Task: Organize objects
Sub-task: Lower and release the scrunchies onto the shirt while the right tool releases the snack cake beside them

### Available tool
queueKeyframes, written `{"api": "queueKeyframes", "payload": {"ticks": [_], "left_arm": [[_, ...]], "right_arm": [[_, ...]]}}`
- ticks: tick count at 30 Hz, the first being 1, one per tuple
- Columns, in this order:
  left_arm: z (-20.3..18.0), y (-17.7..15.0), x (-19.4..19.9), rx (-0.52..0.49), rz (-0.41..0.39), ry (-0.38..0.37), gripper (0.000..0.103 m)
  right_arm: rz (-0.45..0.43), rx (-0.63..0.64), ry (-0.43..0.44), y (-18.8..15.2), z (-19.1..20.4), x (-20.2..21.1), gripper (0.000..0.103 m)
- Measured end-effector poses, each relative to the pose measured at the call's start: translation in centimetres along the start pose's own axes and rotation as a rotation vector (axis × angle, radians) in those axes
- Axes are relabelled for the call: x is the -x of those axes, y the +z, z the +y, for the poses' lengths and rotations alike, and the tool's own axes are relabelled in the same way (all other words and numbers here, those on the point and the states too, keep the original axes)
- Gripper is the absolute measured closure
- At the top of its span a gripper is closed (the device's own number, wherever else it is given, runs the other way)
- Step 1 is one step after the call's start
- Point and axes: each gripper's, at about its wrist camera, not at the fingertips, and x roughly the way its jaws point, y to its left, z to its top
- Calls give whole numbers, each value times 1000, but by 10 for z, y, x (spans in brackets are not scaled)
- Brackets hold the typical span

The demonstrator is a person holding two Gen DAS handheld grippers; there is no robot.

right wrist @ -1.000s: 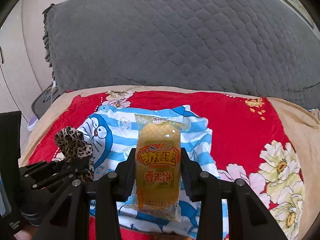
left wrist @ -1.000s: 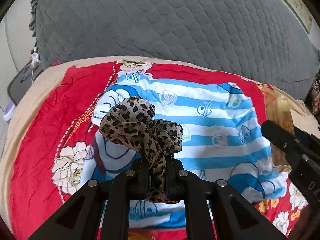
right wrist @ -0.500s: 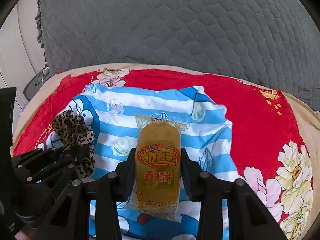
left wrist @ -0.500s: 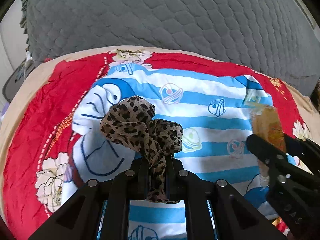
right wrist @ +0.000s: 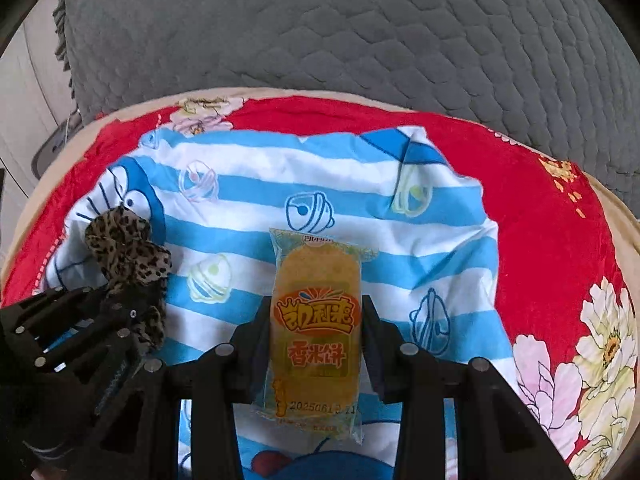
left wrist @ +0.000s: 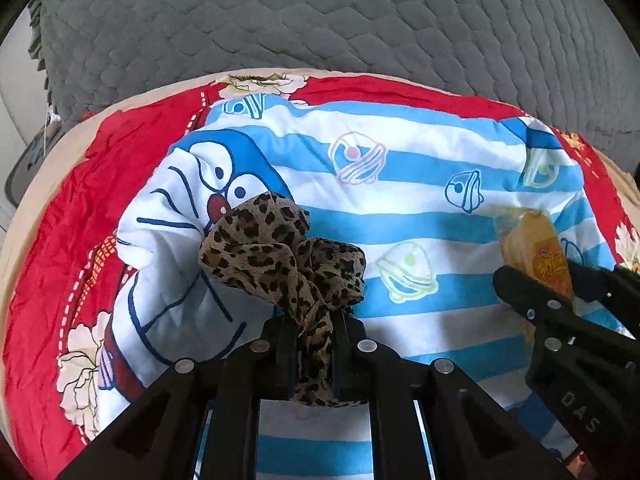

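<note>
Over the Doraemon striped blanket (left wrist: 420,200), the left hand-held gripper (left wrist: 314,332) pinches a leopard-print scrunchie (left wrist: 280,256); the right hand-held gripper (right wrist: 316,332) clamps a yellow rice-cracker packet (right wrist: 316,320).

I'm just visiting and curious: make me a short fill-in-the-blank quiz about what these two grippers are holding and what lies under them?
1. The left gripper is shut on a scrunchie with a ____ print.
2. The right gripper holds a yellow snack ____.
3. Both hover above a blue-and-white ____ cartoon cloth.

Missing words: leopard; packet; striped
</note>
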Motion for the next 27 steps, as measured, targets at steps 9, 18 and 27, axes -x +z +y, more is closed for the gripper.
{"api": "queueKeyframes", "payload": {"ticks": [9, 18, 27], "left_arm": [[0, 0, -2, -16, -15, 7, 88], [5, -2, -1, -15, -26, 19, 78], [21, -4, 0, 32, -6, 27, 44]], "right_arm": [[37, 7, -14, -1, -3, -13, 62], [54, 11, -22, 1, -2, -14, 62], [60, 19, -33, -2, -2, -12, 45]]}}
